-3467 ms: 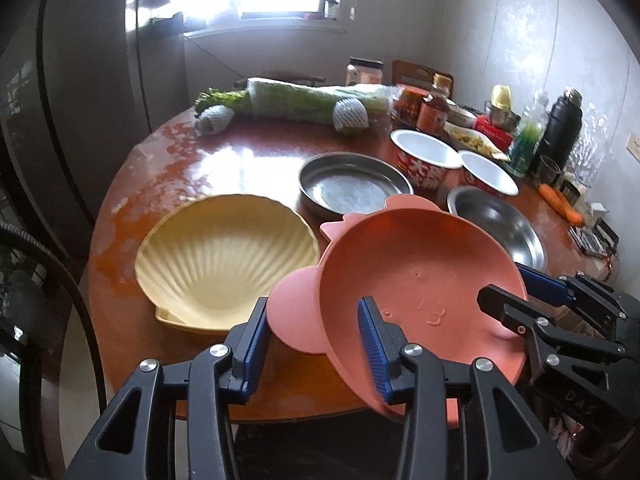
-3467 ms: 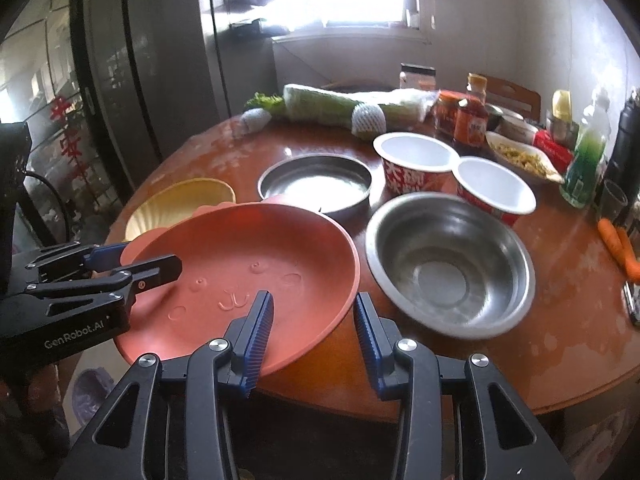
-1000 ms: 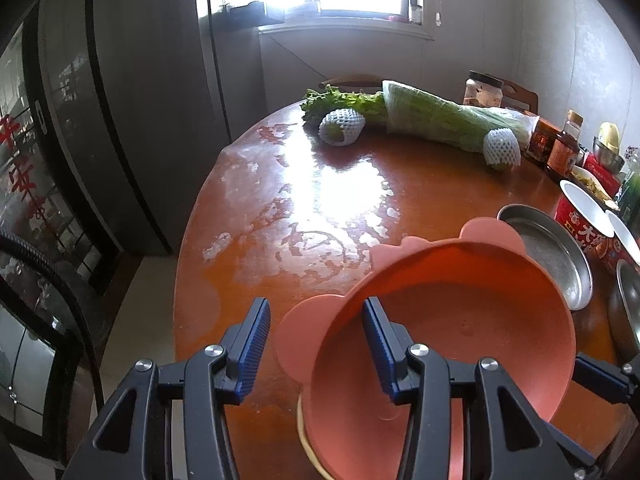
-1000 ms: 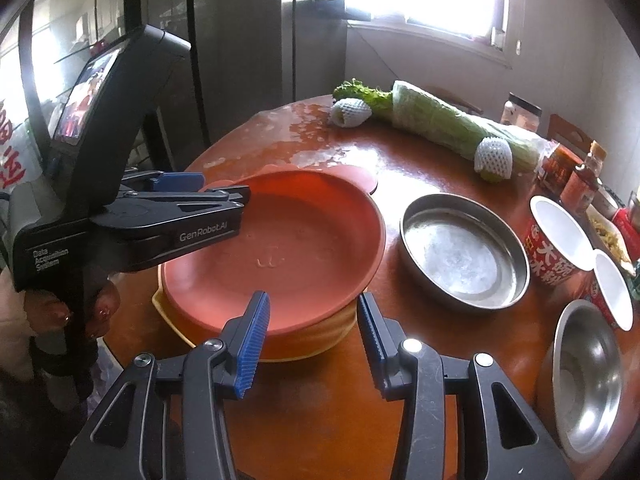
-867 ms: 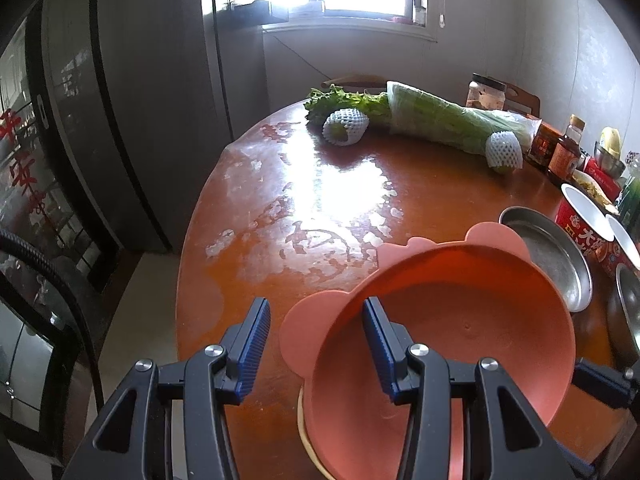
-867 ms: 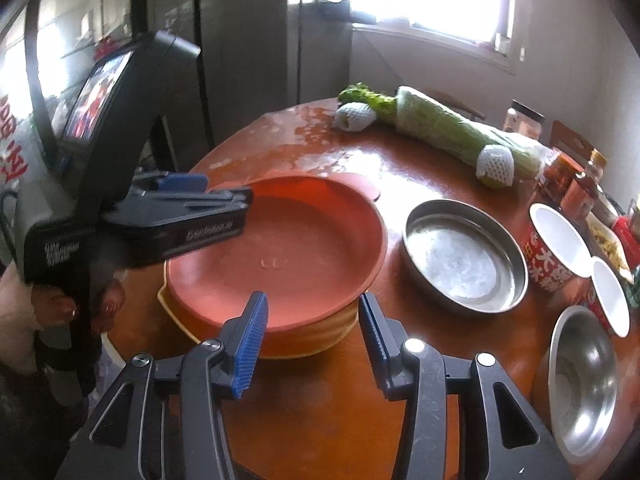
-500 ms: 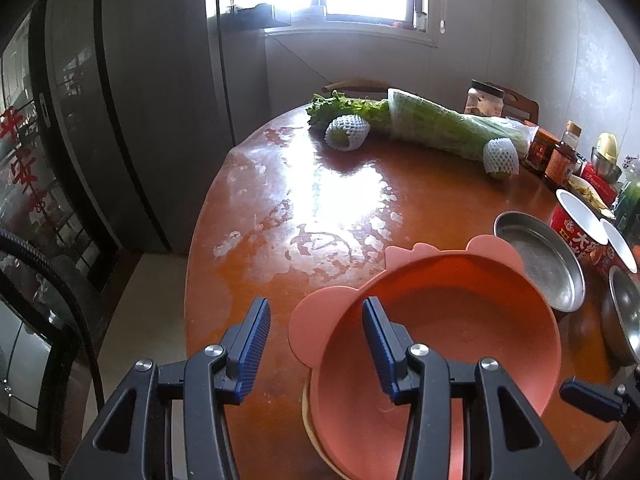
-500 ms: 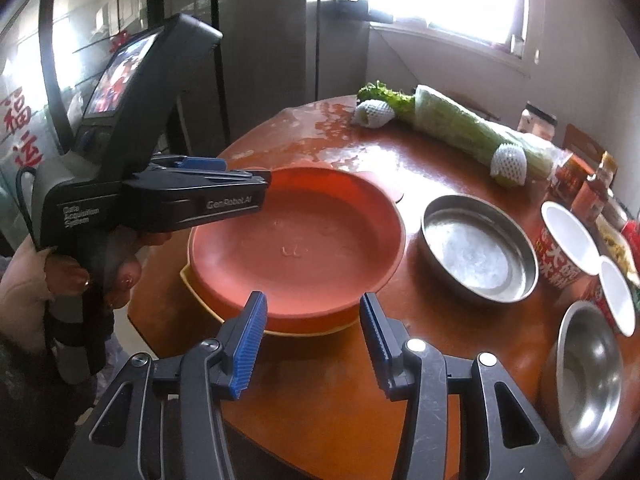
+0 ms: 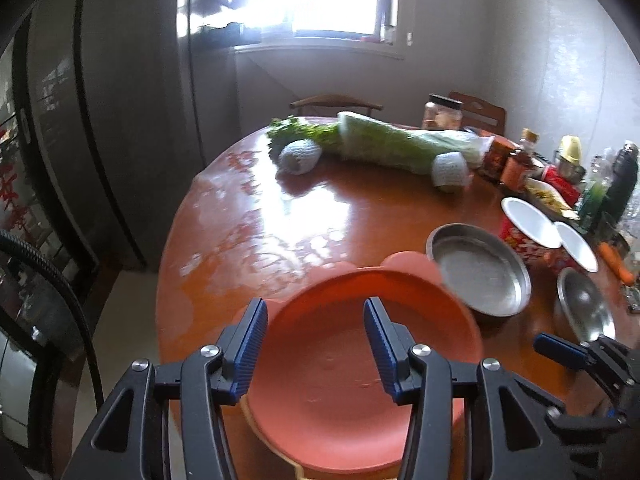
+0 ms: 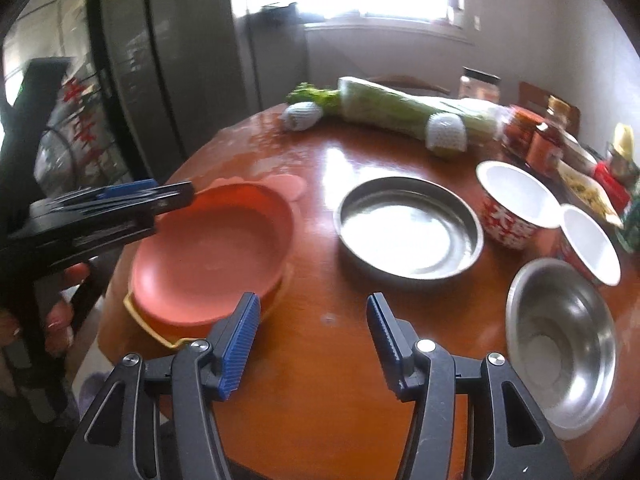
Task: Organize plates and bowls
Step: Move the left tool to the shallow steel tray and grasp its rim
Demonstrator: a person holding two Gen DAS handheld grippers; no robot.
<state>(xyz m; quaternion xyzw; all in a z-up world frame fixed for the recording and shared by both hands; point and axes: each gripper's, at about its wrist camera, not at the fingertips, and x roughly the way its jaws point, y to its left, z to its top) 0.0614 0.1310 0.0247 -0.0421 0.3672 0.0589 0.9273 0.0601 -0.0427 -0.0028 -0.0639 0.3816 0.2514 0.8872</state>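
Both grippers, left gripper (image 9: 312, 344) and right gripper (image 10: 312, 344), are standing with jaws parted and empty, the right's just widening, while the light, stiff, slick orange plate (image 10: 212, 252) is resting nested on the yellow plate (image 10: 160, 334) left of the right jaws, best gripped at its rim.

Orange plate (image 10: 208, 248) now atop yellow dish (image 10: 168, 342), both grippers' jaws off it, right gripper (image 10: 312, 344) just widened.
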